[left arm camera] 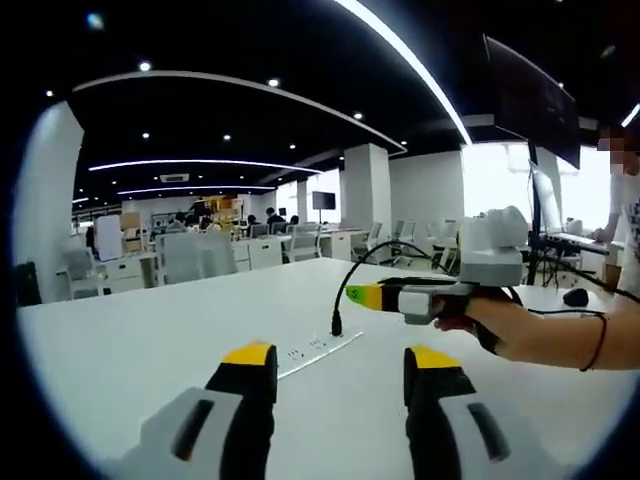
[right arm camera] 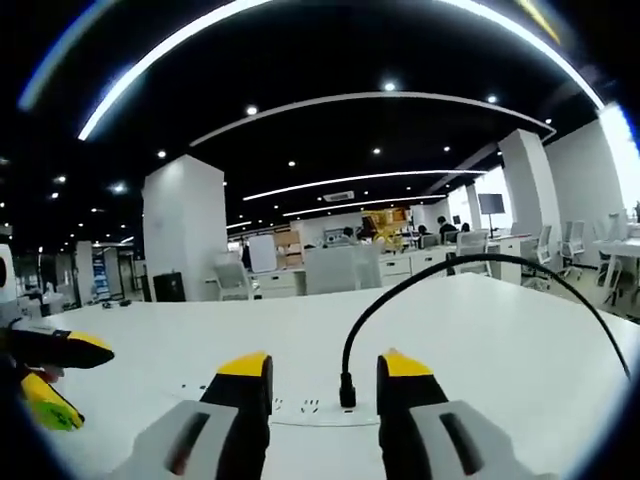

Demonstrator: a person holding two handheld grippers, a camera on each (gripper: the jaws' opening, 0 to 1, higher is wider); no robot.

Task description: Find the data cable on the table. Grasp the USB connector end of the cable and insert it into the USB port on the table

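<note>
A black data cable [left arm camera: 352, 262] arcs over the white table [left arm camera: 150, 340]. Its connector end [left arm camera: 336, 324] stands upright on a white socket strip [left arm camera: 322, 347] and looks seated in a port. My left gripper [left arm camera: 340, 358] hovers open just short of the strip, with nothing between its jaws. The right gripper [left arm camera: 358, 295], held by a hand, comes in from the right, its tips beside the cable above the connector. In the right gripper view the connector [right arm camera: 347, 390] stands on the strip [right arm camera: 300, 408] between the parted jaws of my right gripper [right arm camera: 325, 365], touching neither. The left gripper [right arm camera: 60, 378] shows at the left edge.
A person [left arm camera: 625, 200] stands at the far right beside a dark monitor [left arm camera: 530, 100]. A black mouse [left arm camera: 575, 297] lies near the table's right side. Office desks and chairs [left arm camera: 200, 255] and a white pillar [right arm camera: 182, 230] stand beyond the far edge.
</note>
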